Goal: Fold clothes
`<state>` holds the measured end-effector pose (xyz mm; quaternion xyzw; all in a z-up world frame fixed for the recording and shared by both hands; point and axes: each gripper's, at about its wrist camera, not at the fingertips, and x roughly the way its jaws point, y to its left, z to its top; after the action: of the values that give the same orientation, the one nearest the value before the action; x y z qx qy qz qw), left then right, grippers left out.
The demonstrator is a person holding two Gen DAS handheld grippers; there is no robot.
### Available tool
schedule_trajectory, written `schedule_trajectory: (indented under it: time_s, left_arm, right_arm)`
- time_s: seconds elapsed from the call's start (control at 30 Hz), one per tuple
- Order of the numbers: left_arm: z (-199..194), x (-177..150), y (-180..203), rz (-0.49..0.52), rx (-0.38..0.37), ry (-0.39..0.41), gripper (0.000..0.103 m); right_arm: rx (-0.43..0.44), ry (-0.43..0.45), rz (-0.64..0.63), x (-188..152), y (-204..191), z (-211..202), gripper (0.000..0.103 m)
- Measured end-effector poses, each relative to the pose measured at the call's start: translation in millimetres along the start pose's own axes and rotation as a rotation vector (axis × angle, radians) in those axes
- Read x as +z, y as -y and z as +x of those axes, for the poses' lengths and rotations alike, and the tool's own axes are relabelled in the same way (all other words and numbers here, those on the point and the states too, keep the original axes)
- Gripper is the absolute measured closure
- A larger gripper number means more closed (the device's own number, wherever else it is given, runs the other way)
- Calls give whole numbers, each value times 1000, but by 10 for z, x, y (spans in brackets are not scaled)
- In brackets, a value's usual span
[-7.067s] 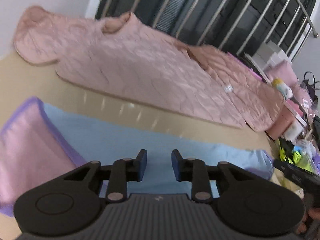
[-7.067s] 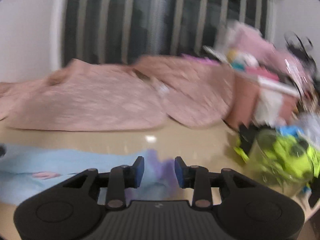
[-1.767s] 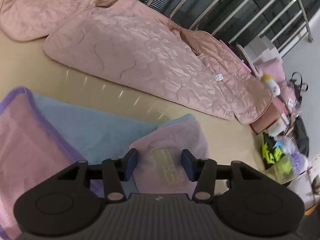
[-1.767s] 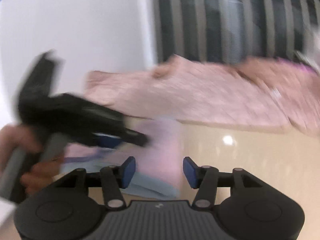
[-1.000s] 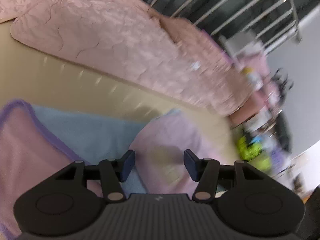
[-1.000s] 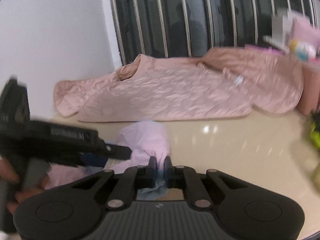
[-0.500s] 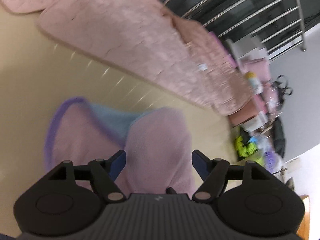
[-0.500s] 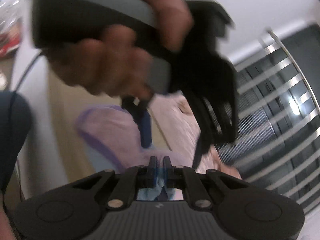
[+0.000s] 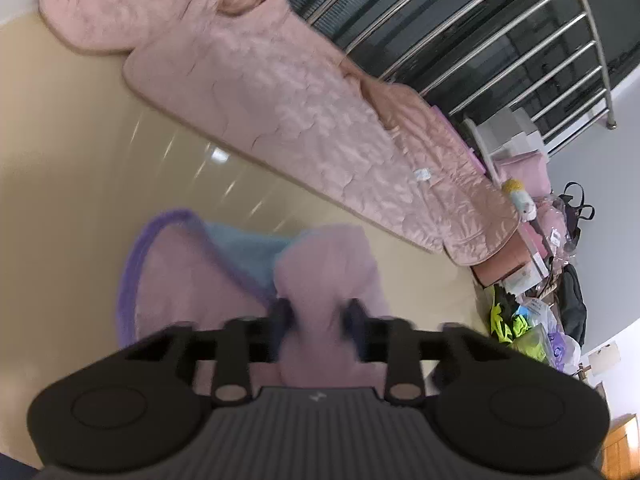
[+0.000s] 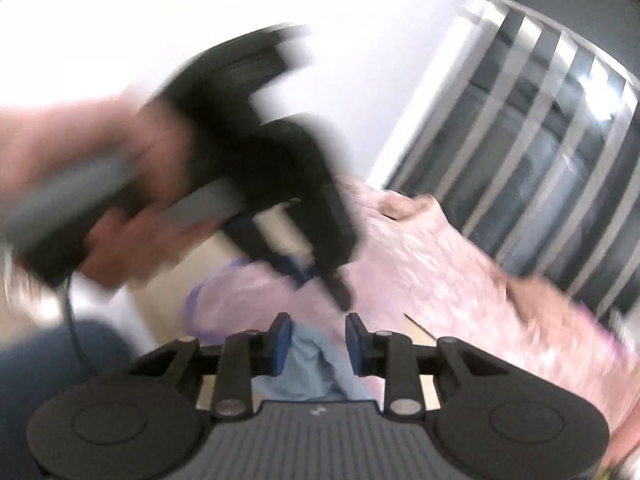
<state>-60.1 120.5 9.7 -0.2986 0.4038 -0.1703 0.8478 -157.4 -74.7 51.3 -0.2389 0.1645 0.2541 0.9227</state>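
Inspecting the left wrist view, I find my left gripper (image 9: pixel 318 330) at lower centre with its jaws apart and a pink fold of the small garment (image 9: pixel 328 276) lying between them; the fingers are blurred, and I cannot tell whether the pads touch the cloth. That garment sits on the glossy beige table (image 9: pixel 80 152) in the middle of the frame, pink on top, with a purple trim (image 9: pixel 132 256) curving round its left edge and a blue layer (image 9: pixel 248 248) showing between two pink flaps. A pink quilted jacket (image 9: pixel 288 120) lies spread behind it, running from upper left to the right edge, well apart from the small garment. Metal window bars (image 9: pixel 500 40) fill the upper right, and a clutter of bags and boxes (image 9: pixel 536 280) stands at the right.

In the right wrist view, my right gripper (image 10: pixel 316 344) at lower centre is parted, with blue cloth between its fingers but not pinched. The left gripper, in my left hand (image 10: pixel 100 184), crosses the upper left of that frame, heavily blurred
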Motion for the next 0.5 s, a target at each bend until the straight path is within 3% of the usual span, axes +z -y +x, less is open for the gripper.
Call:
schedule_trajectory:
  time_s: [0.1,0.2,0.27,0.37,0.43,0.5]
  left_arm:
    - [-4,-22,-36,-14,15,8,67]
    - [-23,-23,-79,-32,51,12,73]
    - [-50,-22,-81,-30,75,17,72]
    - [-201,18,2,-17,121,80,72]
    - [-331,75,118,-5,47,156,69]
    - [-288,142,224,9,-45,157,62]
  right_arm:
    - [12,-30,110,45,295,171,76]
    - [99,-94,204,-11,474,379,76]
    - [165,-114,198,-75,396,373,75]
    - [175,-103,68,-158,113,264,73]
    - [167,-98,-13,-208,-80,240,73]
    - [160,-91,-49,-232,-189,238,69]
